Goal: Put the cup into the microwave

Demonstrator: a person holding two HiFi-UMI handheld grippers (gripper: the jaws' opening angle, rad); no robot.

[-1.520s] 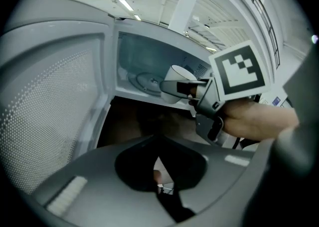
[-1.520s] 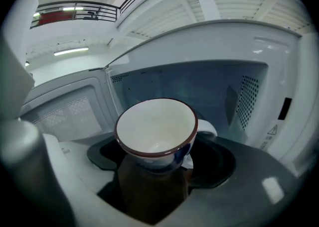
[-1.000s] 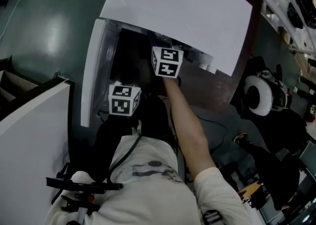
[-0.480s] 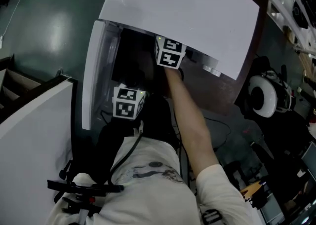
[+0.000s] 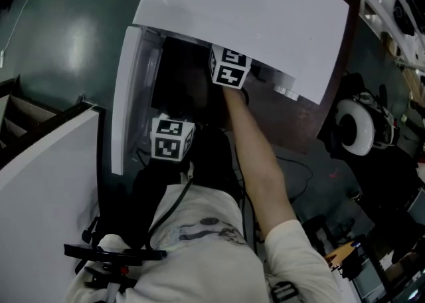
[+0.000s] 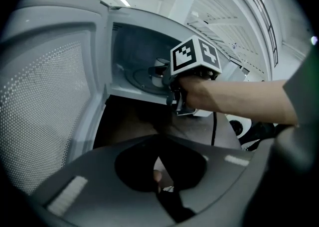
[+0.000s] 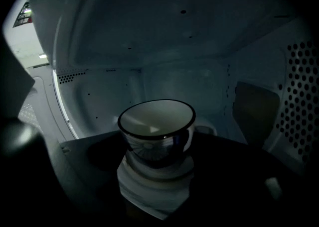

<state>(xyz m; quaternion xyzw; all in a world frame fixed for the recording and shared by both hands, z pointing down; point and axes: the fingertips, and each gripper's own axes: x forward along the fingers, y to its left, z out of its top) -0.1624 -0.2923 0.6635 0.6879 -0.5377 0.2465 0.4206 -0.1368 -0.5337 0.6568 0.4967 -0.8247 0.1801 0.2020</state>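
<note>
One step left: set down and release

Cup [image 7: 157, 131] is already inside the microwave [image 7: 149, 32] cavity, and the door [image 6: 50, 111] stands wide open. Right gripper [image 6: 164, 71] reaches through the microwave's opening. Its jaws are closed on the cup's sides, and the cup sits upright between them. Whether the base rests on the microwave's turntable [image 6: 137, 79], I cannot tell. Remaining, in my judgement: let go and withdraw. Left gripper [image 6: 158, 178] hangs outside the microwave's front, jaws together, holding nothing.
</note>
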